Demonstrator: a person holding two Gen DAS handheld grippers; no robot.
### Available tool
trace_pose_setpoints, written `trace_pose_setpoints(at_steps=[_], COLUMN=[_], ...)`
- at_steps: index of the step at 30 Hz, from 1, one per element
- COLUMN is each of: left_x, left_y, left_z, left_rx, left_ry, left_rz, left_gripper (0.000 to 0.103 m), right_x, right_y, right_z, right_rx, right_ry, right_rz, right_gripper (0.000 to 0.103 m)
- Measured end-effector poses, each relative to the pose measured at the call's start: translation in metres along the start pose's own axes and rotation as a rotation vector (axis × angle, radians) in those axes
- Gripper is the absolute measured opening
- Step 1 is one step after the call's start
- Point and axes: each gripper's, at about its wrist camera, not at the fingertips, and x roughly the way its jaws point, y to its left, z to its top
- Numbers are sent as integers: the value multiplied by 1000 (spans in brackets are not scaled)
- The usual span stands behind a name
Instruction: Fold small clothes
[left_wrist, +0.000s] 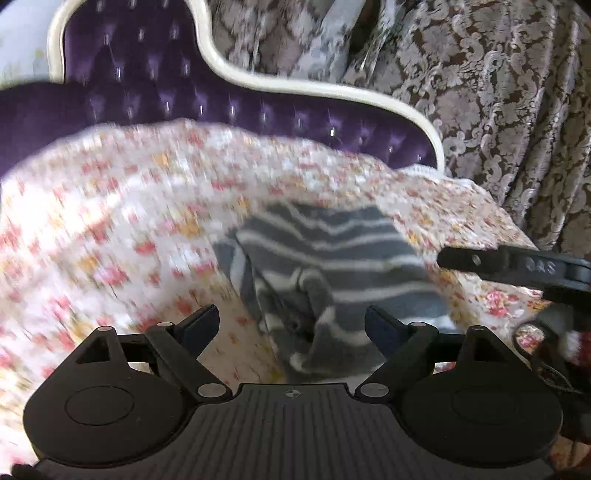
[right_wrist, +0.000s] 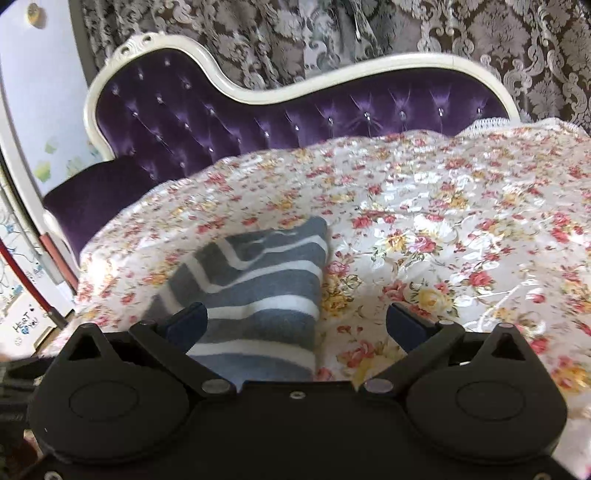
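Striped garment (right_wrist: 255, 291) folded on floral cover (right_wrist: 461, 236); purple headboard (right_wrist: 207, 129) behind. Fingers of left gripper (left_wrist: 293, 326) and right gripper (right_wrist: 297, 325) apart, holding nothing.

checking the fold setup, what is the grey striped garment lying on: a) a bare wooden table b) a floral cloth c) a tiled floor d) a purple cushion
b, the grey striped garment lies flat on the floral cloth, with the purple tufted backrest standing behind the cloth, not under the garment.
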Motion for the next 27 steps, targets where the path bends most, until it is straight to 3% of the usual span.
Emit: trace_pose_setpoints(at_steps=[9,16,27], left_x=[-30,-29,-26], left_y=[-30,-33,-37], left_z=[12,14,7], left_rx=[101,83,77], left_ry=[-65,7,31], left_rz=[188,203,212], left_gripper=[86,86,86], right_x=[-28,-42,-51], right_y=[16,31,40], right_z=[-11,-20,-24], right_rx=[17,-22,-25], right_ry=[-3,0,10], right_rz=[63,72,-2], right_gripper=[102,102,102])
